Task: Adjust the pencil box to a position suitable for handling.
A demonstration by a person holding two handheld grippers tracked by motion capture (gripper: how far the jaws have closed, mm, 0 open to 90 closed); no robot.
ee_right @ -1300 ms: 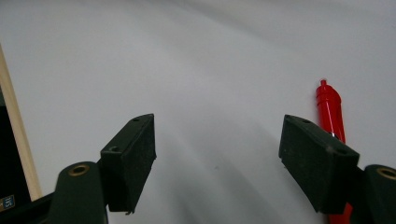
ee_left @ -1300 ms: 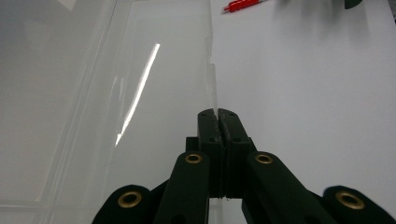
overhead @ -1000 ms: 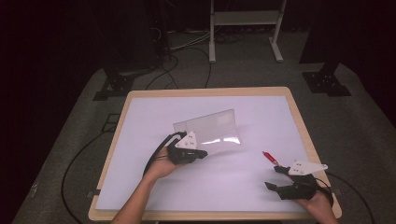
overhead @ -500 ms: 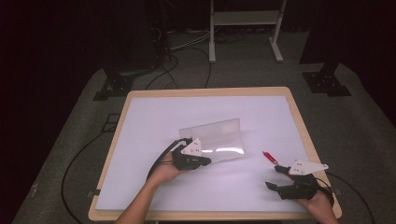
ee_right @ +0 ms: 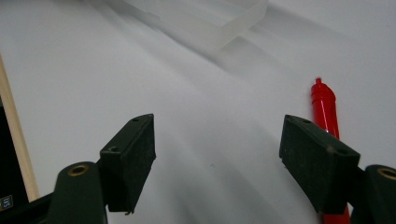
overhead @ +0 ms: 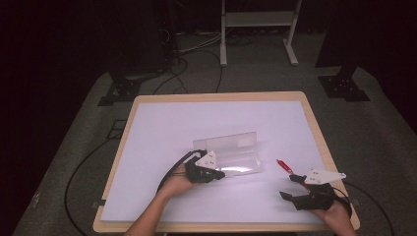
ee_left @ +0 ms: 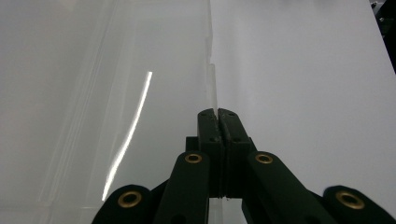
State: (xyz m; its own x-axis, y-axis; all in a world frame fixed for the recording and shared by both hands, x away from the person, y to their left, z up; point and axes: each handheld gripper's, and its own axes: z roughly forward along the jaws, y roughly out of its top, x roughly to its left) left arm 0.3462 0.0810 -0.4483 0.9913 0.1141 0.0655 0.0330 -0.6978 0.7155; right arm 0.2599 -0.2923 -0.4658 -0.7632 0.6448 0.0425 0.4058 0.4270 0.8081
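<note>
A clear plastic case (overhead: 231, 155) lies open near the middle of the white table, its far flap tilted up. My left gripper (overhead: 221, 173) is at the case's near left edge. In the left gripper view its jaws (ee_left: 218, 114) are shut on the thin clear edge of the case (ee_left: 140, 70). A red pen (overhead: 283, 165) lies to the right of the case. My right gripper (overhead: 287, 187) rests by the table's near right corner, open, just short of the pen. In the right gripper view the wide-open jaws (ee_right: 217, 133) hold nothing, the pen (ee_right: 324, 105) passes behind the right pad, and the case (ee_right: 229, 28) lies beyond.
The white tabletop (overhead: 162, 123) has a wooden rim (overhead: 216, 97). Black cables (overhead: 78, 172) trail off its left side onto the grey floor. A white metal stand (overhead: 255, 19) and dark stand feet (overhead: 344, 86) sit beyond the far edge.
My left gripper has shifted right and slightly toward the near edge, lower, taking the clear case along. The right gripper and the red pen have stayed put.
</note>
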